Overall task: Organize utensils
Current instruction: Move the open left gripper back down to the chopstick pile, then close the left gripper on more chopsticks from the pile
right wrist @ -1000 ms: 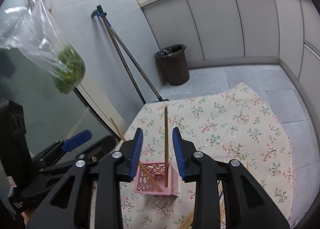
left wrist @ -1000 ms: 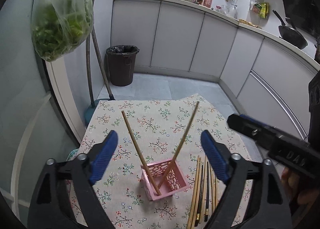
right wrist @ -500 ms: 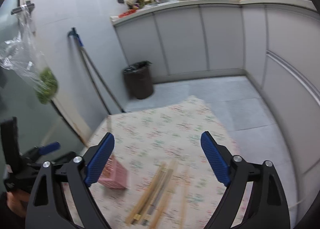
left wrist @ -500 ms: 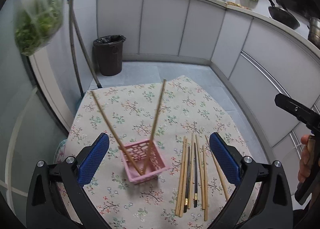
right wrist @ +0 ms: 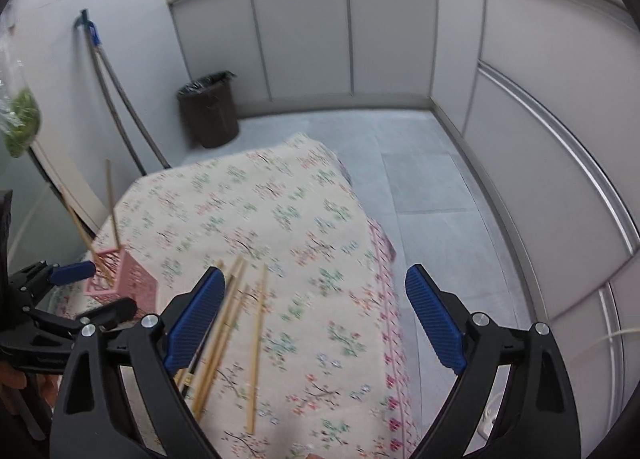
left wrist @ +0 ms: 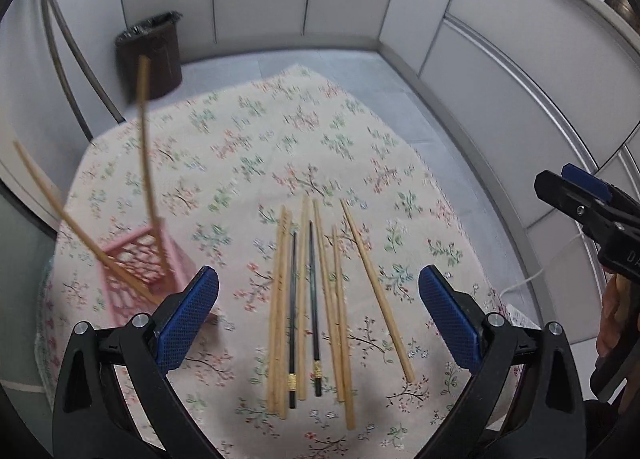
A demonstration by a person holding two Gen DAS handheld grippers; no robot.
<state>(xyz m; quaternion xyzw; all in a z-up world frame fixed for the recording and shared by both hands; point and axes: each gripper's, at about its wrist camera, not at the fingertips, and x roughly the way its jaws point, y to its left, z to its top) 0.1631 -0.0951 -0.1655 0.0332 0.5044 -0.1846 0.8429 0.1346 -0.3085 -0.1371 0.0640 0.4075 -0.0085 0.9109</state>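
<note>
- Left gripper (left wrist: 318, 313) hangs above the loose chopsticks (left wrist: 310, 299) on the desk (left wrist: 280, 147), spread wide, holding nothing.
- Right gripper (right wrist: 316, 323) likewise gapes empty.
- Pink basket (left wrist: 136, 259), left, holds two chopsticks (left wrist: 146, 139).

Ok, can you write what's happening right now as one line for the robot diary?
left gripper: open, empty, above loose chopsticks | right gripper: open, empty | pink basket: two chopsticks inside | tablecloth: rest unsorted
</note>
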